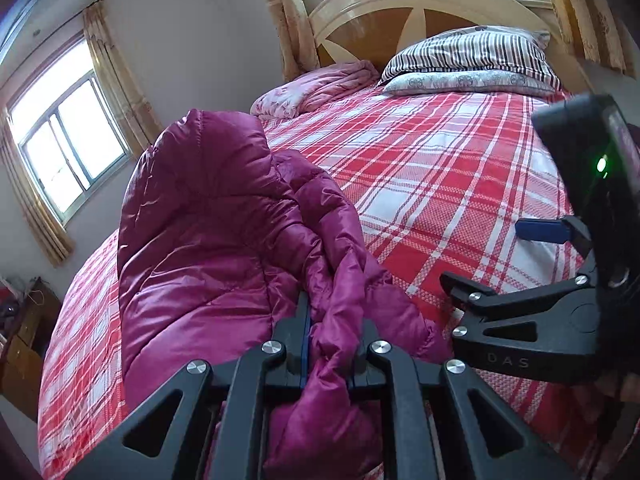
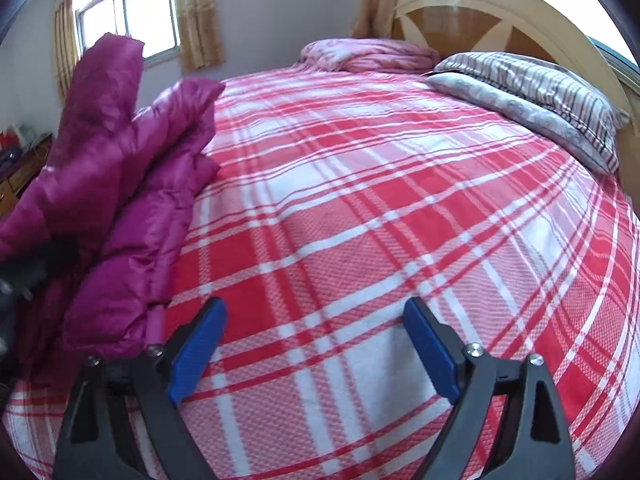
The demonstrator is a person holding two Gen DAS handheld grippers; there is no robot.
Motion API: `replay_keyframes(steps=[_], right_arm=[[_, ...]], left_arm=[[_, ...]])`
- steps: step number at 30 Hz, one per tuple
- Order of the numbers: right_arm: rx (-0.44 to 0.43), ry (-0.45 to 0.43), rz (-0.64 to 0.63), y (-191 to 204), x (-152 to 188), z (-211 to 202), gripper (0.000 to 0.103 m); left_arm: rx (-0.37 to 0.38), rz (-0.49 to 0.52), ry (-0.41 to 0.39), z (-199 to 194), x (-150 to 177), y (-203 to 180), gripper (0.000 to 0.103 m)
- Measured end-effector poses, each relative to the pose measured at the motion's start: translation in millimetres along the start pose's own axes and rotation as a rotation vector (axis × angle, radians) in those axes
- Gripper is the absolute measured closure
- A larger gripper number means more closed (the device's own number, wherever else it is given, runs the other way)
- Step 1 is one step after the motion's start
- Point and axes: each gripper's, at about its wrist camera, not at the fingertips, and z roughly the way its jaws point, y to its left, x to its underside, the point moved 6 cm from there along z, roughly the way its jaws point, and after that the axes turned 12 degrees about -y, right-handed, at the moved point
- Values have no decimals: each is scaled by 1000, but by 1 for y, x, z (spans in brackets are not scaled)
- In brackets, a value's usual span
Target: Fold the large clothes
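Observation:
A magenta puffer jacket [image 1: 208, 232] lies bunched on the red-and-white plaid bed [image 1: 440, 184]. My left gripper [image 1: 330, 344] is shut on a fold of the jacket and holds it raised. In the right wrist view the jacket [image 2: 132, 200] is heaped at the left side of the bed [image 2: 360, 200], part of it lifted. My right gripper [image 2: 314, 344] is open and empty over bare bedspread, to the right of the jacket. It also shows in the left wrist view [image 1: 484, 264] at the right edge, its blue pads apart.
Two pillows [image 1: 472, 60] and a pink folded quilt [image 1: 316, 88] lie at the headboard [image 1: 400, 4]. Curtained windows [image 1: 68, 148] are on the left wall. A wooden cabinet [image 1: 24, 344] stands left of the bed.

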Motion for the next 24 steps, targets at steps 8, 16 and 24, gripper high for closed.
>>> replay_keyframes(steps=[8, 16, 24], right_arm=[[2, -34, 23, -1, 3, -2, 8], [1, -59, 61, -11, 4, -1, 7], [5, -53, 47, -11, 3, 1, 6]], left_arm=[[-11, 16, -43, 5, -5, -4, 72], [-100, 45, -164, -20, -42, -3, 28], [-299, -62, -277, -55, -69, 82, 15]])
